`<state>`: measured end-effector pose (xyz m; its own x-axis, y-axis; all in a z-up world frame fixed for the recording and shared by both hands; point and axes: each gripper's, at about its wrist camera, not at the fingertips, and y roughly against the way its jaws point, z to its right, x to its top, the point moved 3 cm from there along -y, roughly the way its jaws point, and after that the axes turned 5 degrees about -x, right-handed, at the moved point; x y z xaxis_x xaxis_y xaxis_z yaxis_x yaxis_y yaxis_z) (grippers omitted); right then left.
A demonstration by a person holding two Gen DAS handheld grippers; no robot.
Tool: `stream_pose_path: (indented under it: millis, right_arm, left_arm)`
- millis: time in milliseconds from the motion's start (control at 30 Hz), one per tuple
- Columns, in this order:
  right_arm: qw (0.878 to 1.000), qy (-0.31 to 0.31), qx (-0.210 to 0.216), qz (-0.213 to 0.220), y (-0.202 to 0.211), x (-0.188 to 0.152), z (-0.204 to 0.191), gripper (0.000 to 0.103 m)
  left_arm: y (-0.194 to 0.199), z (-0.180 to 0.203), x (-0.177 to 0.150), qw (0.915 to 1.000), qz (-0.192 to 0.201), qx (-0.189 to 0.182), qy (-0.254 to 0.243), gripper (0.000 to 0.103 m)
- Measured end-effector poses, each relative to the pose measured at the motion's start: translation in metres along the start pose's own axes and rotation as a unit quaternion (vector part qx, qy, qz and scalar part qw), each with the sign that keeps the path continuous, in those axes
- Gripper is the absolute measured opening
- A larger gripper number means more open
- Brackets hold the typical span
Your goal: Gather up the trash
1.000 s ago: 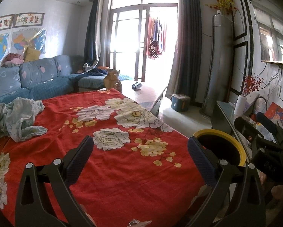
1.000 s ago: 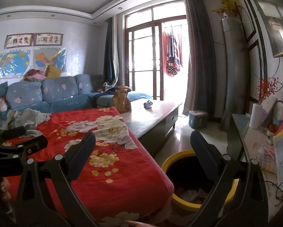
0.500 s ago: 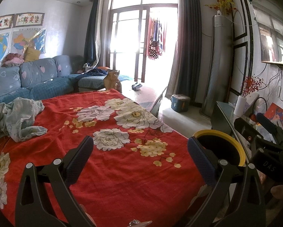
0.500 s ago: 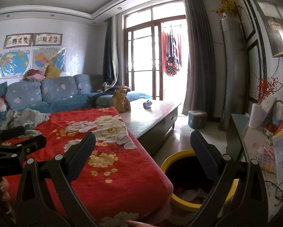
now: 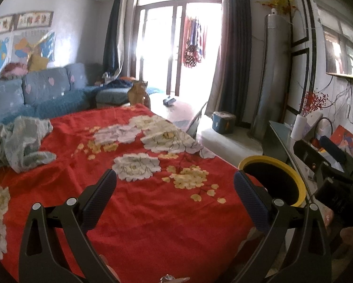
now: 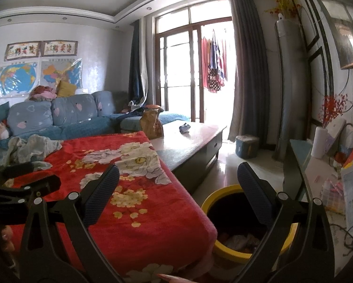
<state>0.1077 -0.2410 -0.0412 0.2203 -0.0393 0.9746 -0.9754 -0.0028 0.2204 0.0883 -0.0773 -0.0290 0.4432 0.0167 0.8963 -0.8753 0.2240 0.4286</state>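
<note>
A red floral cloth covered the near half of the bench, its far half bare and glossy. A grey-green rag lay crumpled at the cloth's far left edge. Beside the bench's right corner stood the yellow-rimmed bin, with crumpled trash already in its bottom. On the bare far end sat a brown paper bag and a small dark-blue scrap, well apart from both grippers.

The left gripper hung over the cloth with jaws spread wide and empty; the right gripper hung likewise, released, between cloth edge and bin.

The next pickup was probably the scrap or bag. To do it well, a gripper should approach low and level, straddle the item fully, then clench before carrying it to the bin.
</note>
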Motion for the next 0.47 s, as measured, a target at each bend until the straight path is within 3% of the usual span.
stream_pose_path:
  millis: [100,167,200,267,300,333,367,400,467]
  right_arm:
    - [0.999,0.0,0.031,-0.031,-0.018,0.004,-0.018,0.092]
    - [0.996,0.008,0.072,-0.047,-0.032,0.011,-0.05,0.092]
    - [0.994,0.016,0.096,-0.059,-0.039,0.014,-0.069,0.092]
    - [0.978,0.05,0.176,-0.101,-0.057,0.016,-0.134,0.092]
    - [0.971,0.061,0.199,-0.115,-0.06,0.016,-0.159,0.092]
    - [0.954,0.085,0.249,-0.145,-0.067,0.012,-0.21,0.092]
    - [0.941,0.101,0.277,-0.165,-0.072,0.007,-0.239,0.092]
    - [0.927,0.12,0.304,-0.183,-0.075,0.002,-0.274,0.092]
    - [0.893,0.159,0.355,-0.228,-0.083,-0.019,-0.36,0.092]
  left_arm:
    - [0.004,-0.025,-0.002,0.9995,-0.01,0.012,0.029,0.097]
    - [0.011,-0.066,-0.004,0.9968,-0.022,0.037,0.068,0.097]
    - [0.016,-0.084,-0.005,0.9947,-0.024,0.06,0.08,0.097]
    - [0.033,-0.145,-0.009,0.9828,-0.028,0.145,0.112,0.097]
    - [0.042,-0.173,-0.012,0.9752,-0.029,0.179,0.126,0.097]
    - [0.052,-0.203,-0.016,0.9655,-0.033,0.217,0.14,0.097]
    - [0.066,-0.248,-0.024,0.9473,-0.042,0.276,0.158,0.097]
    - [0.071,-0.268,-0.028,0.9389,-0.049,0.299,0.163,0.097]
    - [0.084,-0.337,-0.044,0.9051,-0.087,0.373,0.184,0.097]
